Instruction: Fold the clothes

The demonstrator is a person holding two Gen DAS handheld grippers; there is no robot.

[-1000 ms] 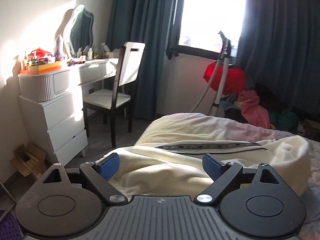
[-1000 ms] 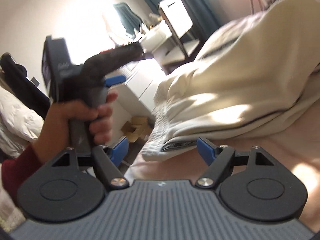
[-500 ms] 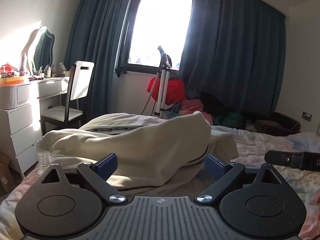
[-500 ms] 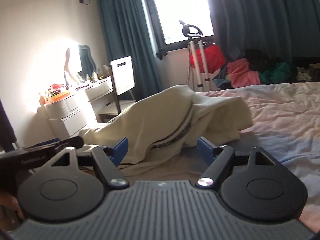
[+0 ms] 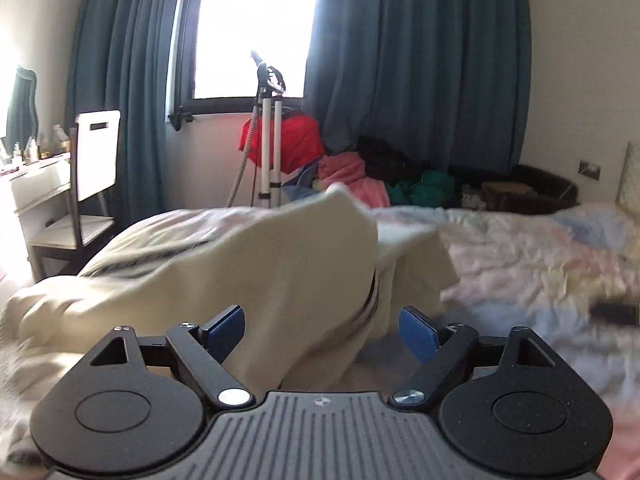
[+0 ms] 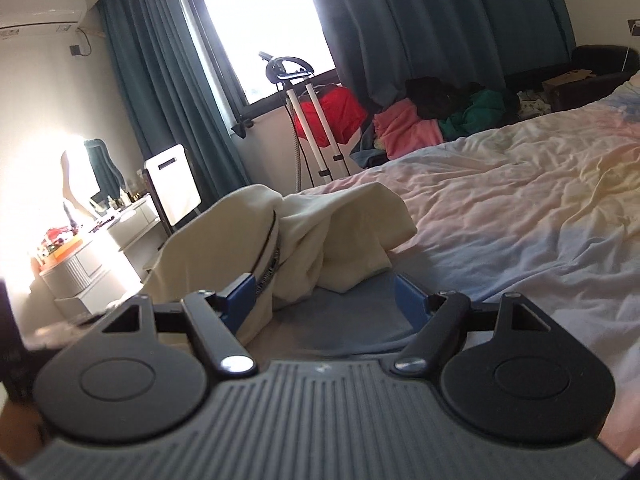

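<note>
Since the earlier frames both cameras have swung away from the dresser side toward the window, so the cream garment (image 5: 248,280), which filled the foreground a second ago, now lies heaped across the near left part of the bed (image 5: 532,256) with open bedding to its right.

Left wrist view: the left gripper (image 5: 322,330) has its blue pads wide apart and its jaws are closing. A fold of the cream garment hangs down between them, though neither pad presses on it. The garment's bulk rises toward the bed's left edge, and a dark striped band runs down its right fold. A dark blurred object (image 5: 614,314) sits at the right edge of the bed; what it is cannot be told. Beyond the far edge stand a white chair (image 5: 96,160), a steamer stand (image 5: 269,136), a red bag (image 5: 296,142) and a pile of clothes (image 5: 384,178) under teal curtains (image 5: 416,64).

Right wrist view: the right gripper (image 6: 324,298) stands open. Its left pad touches the garment's (image 6: 320,224) banded edge, while its right pad is over bare blue sheet, so nothing is clamped. The garment is heaped near the bed's (image 6: 520,200) left edge. A white dresser (image 6: 100,256) stands beyond that edge in strong sun.
</note>
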